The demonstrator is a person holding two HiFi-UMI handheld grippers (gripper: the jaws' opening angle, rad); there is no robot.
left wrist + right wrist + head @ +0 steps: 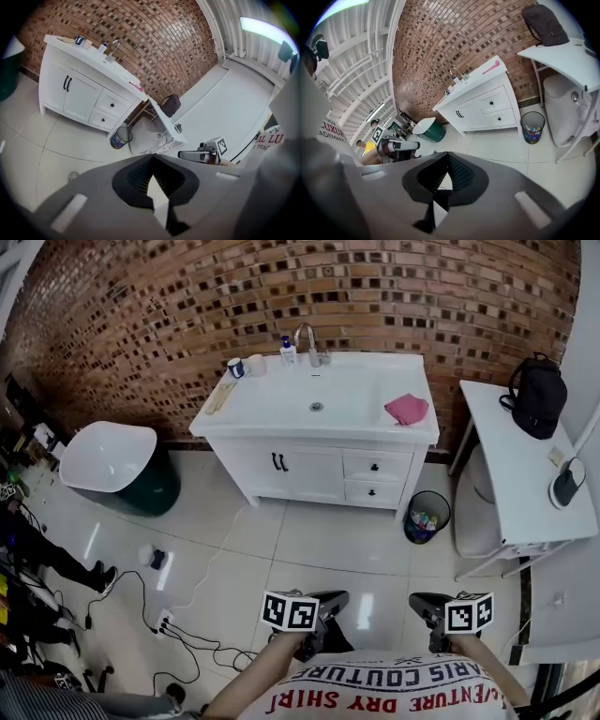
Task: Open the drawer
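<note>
My left tongs (pixel 326 604) and right tongs (pixel 424 606) hang well short of the vanity (pixel 291 470); its two drawers (pixel 375 467) sit shut at its right end. Left gripper view: tips pinched together, empty. Right gripper view: tips likewise closed on nothing, the vanity far ahead.

Both arms are tucked in low by the torso. The bare left forearm (pixel 248 673) and right forearm (pixel 489 652) each run straight back behind their tool. The left gripper (pixel 334 597) and right gripper (pixel 419 600) sit side by side with a gap between them, both nosed forward and tipped a bit down. The left marker cube (pixel 289 611) and right marker cube (pixel 469 612) ride on top, just behind the jaws. In each gripper view the jaws are pressed together at the tips, with nothing pinched in either.
</note>
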